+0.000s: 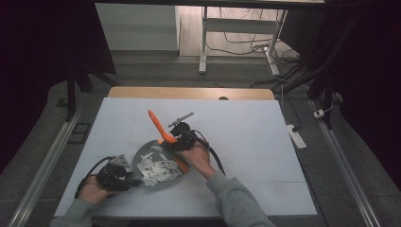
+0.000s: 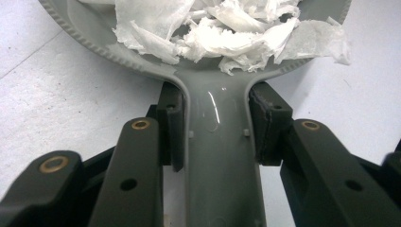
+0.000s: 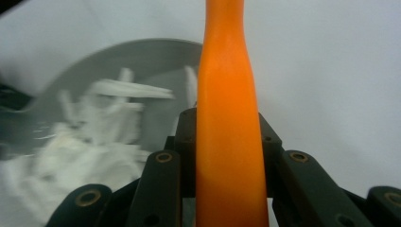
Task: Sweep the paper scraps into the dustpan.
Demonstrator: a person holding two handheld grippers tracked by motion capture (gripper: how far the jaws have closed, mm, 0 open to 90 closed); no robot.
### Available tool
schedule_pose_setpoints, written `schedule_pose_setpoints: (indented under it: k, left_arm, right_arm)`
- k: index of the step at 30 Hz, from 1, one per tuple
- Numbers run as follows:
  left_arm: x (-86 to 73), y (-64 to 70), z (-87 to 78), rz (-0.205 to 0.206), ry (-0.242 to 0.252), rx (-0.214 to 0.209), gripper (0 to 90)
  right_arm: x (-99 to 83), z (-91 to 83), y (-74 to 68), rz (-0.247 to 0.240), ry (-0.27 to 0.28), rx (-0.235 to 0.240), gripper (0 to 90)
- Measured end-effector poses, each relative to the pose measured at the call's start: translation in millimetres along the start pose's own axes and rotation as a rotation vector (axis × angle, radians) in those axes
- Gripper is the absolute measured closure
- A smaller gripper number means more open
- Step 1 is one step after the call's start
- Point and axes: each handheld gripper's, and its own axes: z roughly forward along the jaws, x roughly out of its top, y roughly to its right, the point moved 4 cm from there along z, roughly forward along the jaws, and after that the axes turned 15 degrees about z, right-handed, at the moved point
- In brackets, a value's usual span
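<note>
Left hand (image 1: 91, 189), near left of the white table (image 1: 246, 142): holds the left gripper (image 1: 124, 178), cable trailing back toward the sleeve. Tongs pressed together on the handle of a grey pan (image 1: 149, 147); in the left gripper view both pads (image 2: 171, 124) sit flat against the sides of the pan handle (image 2: 218, 156), which runs straight out between them to the ribbed rim (image 2: 85, 43).

Grey pan: flat on the table, centre-left, just ahead of the left gripper. Holds a loose heap of torn white paper (image 1: 156, 169); in the left gripper view a shred (image 2: 326, 40) overhangs the rim at right.

Right hand (image 1: 198, 158), just right of the pan: holds the right gripper (image 1: 177, 138), tilted up and away from the person. Tongs pinching an orange tool (image 1: 158, 124); in the right gripper view its smooth orange handle (image 3: 228, 137) rises between the jaws. What kind of tool cannot be told; its upper end points up-left above the pan's far edge, its lower end (image 1: 183, 165) shows beside the paper.

Floor beyond the table: a white desk frame (image 1: 204, 42) and cables
</note>
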Motion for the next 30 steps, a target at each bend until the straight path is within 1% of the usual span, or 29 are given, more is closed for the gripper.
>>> schedule_pose_setpoints:
  k: [2,3,6,9,14,17,26,30]
  left_arm:
    - [0.0,0.1,0.0,-0.001,0.0,-0.001,61.8]
    - [0.0,0.1,0.1,0.0,0.0,-0.001,61.9]
    - [0.0,0.3,0.1,-0.001,0.001,0.001,61.8]
    - [-0.2,0.5,0.0,0.002,0.002,0.007,61.8]
    - [-0.5,0.5,0.2,0.002,0.005,0.007,61.9]
    - [-0.6,0.6,0.3,0.001,0.006,0.008,61.8]
    - [-0.6,1.0,0.5,0.001,0.011,0.003,61.8]
    - [-0.9,0.8,-0.6,-0.004,0.022,-0.002,61.9]
  right_arm:
    - [-0.6,-3.6,-5.7,-0.027,0.002,0.006,70.4]
    - [-0.2,-6.1,-7.4,-0.037,0.012,0.014,70.4]
    - [2.2,-18.0,-9.5,-0.026,0.044,0.02,70.4]
    - [4.7,-30.7,-3.5,-0.02,0.075,0.0,70.4]
    - [3.4,-45.5,8.8,-0.007,0.091,-0.014,70.4]
    - [1.5,-51.0,13.2,-0.004,0.1,-0.02,70.4]
    - [-5.3,-63.8,26.0,0.032,0.127,-0.024,70.3]
    - [-8.2,-69.2,30.7,0.036,0.14,-0.024,70.4]
